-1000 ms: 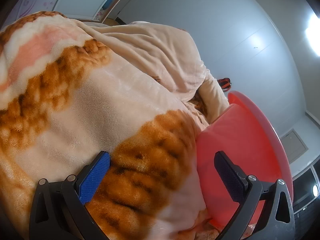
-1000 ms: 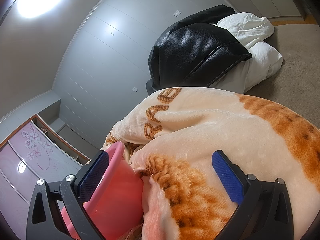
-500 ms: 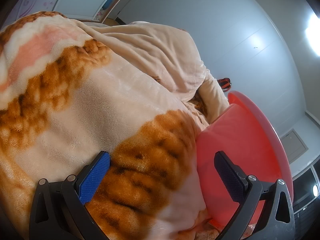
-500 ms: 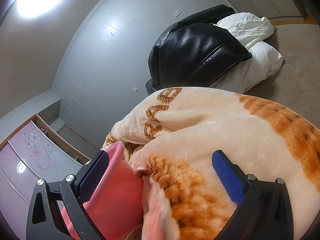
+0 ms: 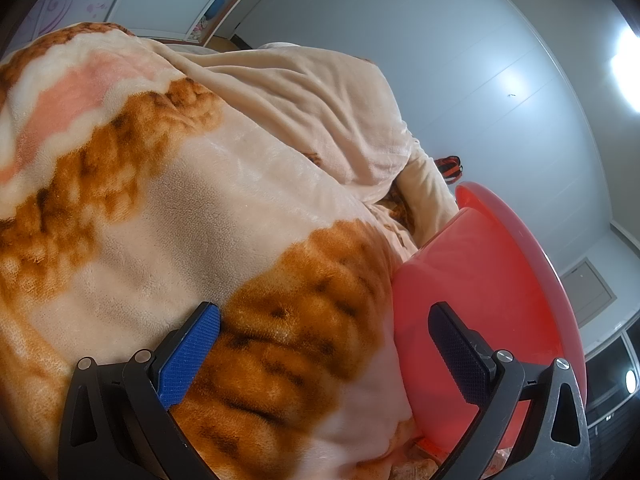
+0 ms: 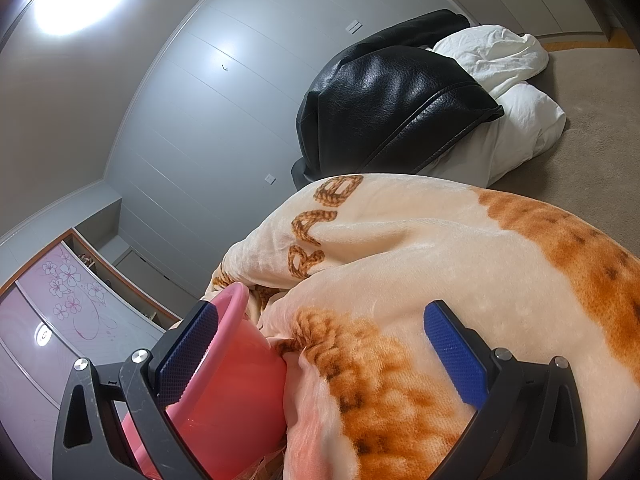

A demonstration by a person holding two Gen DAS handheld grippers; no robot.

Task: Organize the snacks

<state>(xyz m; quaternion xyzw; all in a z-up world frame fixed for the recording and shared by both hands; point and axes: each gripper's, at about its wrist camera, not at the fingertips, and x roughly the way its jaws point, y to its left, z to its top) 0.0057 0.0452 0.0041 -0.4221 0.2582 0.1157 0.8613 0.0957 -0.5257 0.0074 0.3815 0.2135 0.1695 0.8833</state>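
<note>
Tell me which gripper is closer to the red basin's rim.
Right. The right gripper has its left finger right against the red basin at the rim. The left gripper faces the basin's outer wall, its rim farther ahead. Both are open.

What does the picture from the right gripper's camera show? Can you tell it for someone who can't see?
The open right gripper points at a fluffy cream and orange blanket, with a pink plastic basin pressed against it on the left. Behind lie a black leather beanbag and white bedding.
</note>
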